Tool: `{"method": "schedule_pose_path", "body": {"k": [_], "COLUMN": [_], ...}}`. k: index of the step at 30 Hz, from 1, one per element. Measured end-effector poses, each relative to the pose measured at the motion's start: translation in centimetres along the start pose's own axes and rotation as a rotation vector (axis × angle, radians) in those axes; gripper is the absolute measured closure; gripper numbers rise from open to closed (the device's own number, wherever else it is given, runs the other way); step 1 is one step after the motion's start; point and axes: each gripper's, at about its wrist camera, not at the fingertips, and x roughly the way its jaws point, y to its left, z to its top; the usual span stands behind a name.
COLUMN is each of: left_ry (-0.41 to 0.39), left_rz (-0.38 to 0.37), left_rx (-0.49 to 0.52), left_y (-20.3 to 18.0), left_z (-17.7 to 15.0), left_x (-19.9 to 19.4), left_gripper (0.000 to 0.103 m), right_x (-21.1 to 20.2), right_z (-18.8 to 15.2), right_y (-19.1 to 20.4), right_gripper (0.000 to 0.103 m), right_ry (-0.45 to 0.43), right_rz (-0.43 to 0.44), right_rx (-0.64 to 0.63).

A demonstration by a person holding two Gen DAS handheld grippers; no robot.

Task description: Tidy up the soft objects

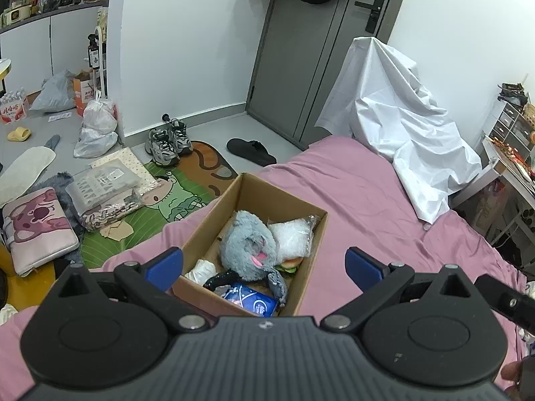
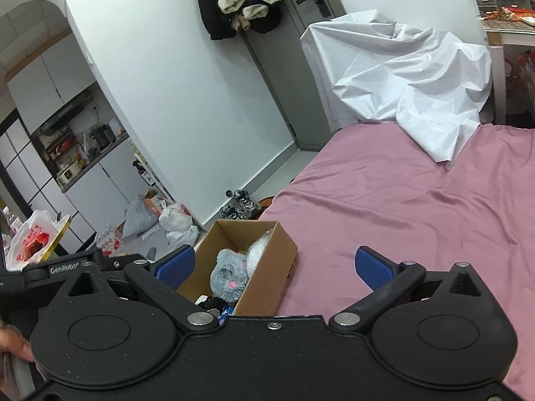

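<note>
An open cardboard box (image 1: 249,185) sits on the pink bed at its left edge. It holds a grey plush toy (image 1: 249,245), a clear bag of white filling (image 1: 291,237), a burger toy (image 1: 291,264), a white soft item (image 1: 202,270), a black item and a blue packet (image 1: 252,300). My left gripper (image 1: 264,264) is open and empty, hovering just above the box's near end. The box also shows in the right wrist view (image 2: 267,267) with the plush toy (image 2: 229,275) inside. My right gripper (image 2: 272,264) is open and empty, above the box's right side.
The pink bedsheet (image 1: 367,207) spreads to the right. A crumpled white sheet (image 1: 401,117) covers something at the bed's far end. The floor on the left has shoes (image 1: 169,142), plastic bags (image 1: 97,127), a green mat (image 1: 174,197) and a pink pouch (image 1: 36,227). A desk (image 1: 511,153) stands at far right.
</note>
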Motion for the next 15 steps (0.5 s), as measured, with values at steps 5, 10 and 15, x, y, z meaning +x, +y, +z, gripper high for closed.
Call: {"method": "schedule_pose_path", "body": {"k": [5, 10, 15], "left_ry": [0.012, 0.021, 0.028], "left_rz": [0.012, 0.017, 0.021], "left_rx": [0.0, 0.023, 0.065], "left_y": [-0.4, -1.0, -1.9], "left_z": [-0.4, -1.0, -1.7], "left_x": [-0.3, -0.8, -1.4], "left_gripper": [0.001, 0.001, 0.001], "right_x": [-0.9, -1.3, -1.1], "right_z": [-0.3, -0.5, -0.9], "right_y": [-0.6, -0.3, -0.6], "right_gripper": [0.0, 0.0, 0.0], "right_ry": [-0.004, 0.018, 0.083], "right_rz": [0.003, 0.018, 0.025], "right_rx": [0.0, -0.038, -0.038]}}
